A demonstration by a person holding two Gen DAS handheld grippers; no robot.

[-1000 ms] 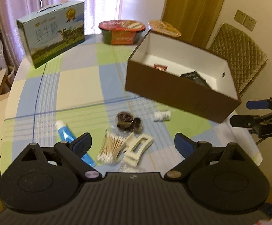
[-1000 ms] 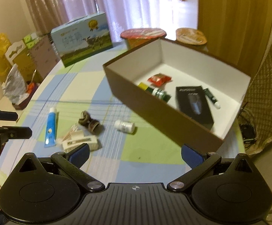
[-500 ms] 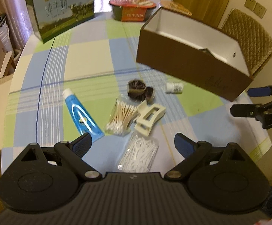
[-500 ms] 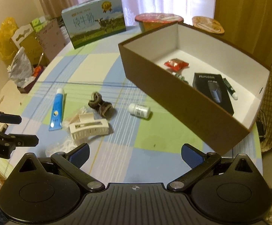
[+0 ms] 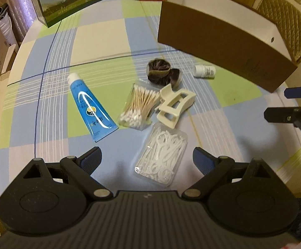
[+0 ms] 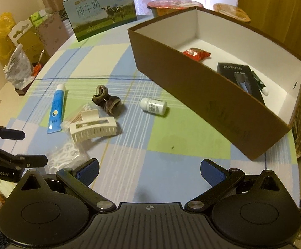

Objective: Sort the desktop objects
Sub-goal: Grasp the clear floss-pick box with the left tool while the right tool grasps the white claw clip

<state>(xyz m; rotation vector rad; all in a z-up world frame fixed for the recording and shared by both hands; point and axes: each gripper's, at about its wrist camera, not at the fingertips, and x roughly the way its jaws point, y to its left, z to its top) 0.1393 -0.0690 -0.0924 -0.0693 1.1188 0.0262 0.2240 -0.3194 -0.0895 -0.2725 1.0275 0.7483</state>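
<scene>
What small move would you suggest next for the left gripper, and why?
Probably lower the left gripper straight onto the clear plastic packet of white floss picks. Its jaws are open and empty, the packet lies directly between them, nearest of the loose items, and the brown cardboard box still has room.

Bare surface (image 6: 171, 159) lies open between the pill bottle (image 6: 153, 106) and the near edge, an easy lane toward the brown box (image 6: 202, 95). To the left the hair clip (image 6: 93, 129), cotton swabs (image 5: 139, 105) and floss picks (image 5: 162, 155) crowd together, touching. The box's near wall stands tall.
</scene>
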